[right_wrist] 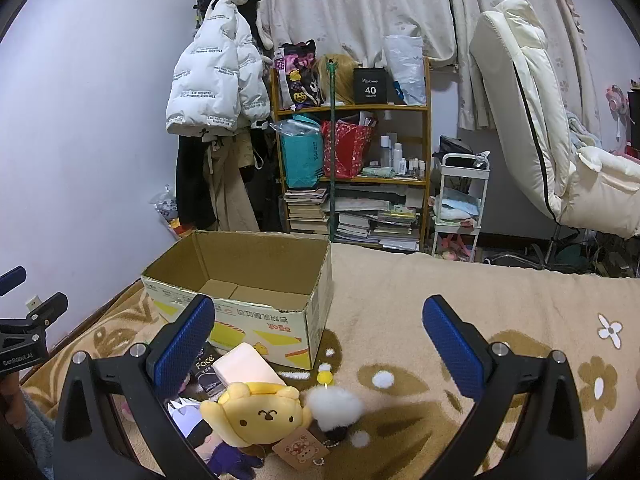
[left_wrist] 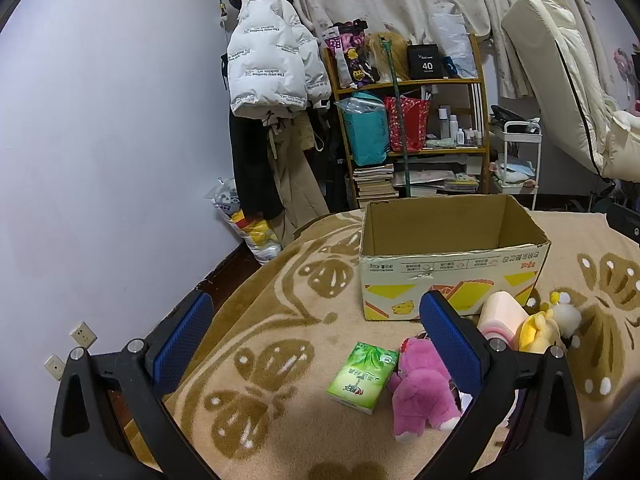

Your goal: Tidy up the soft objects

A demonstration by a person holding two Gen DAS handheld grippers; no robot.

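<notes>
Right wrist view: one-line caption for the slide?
Open right claw above a yellow plush and white pompom, empty cardboard box behind.

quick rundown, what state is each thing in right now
box: open, upright, empty
left hand-held gripper: open, holding nothing
right hand-held gripper: open, holding nothing
pink plush: lying on the blanket
yellow plush: lying face up
tissue pack: lying flat, sealed
</notes>
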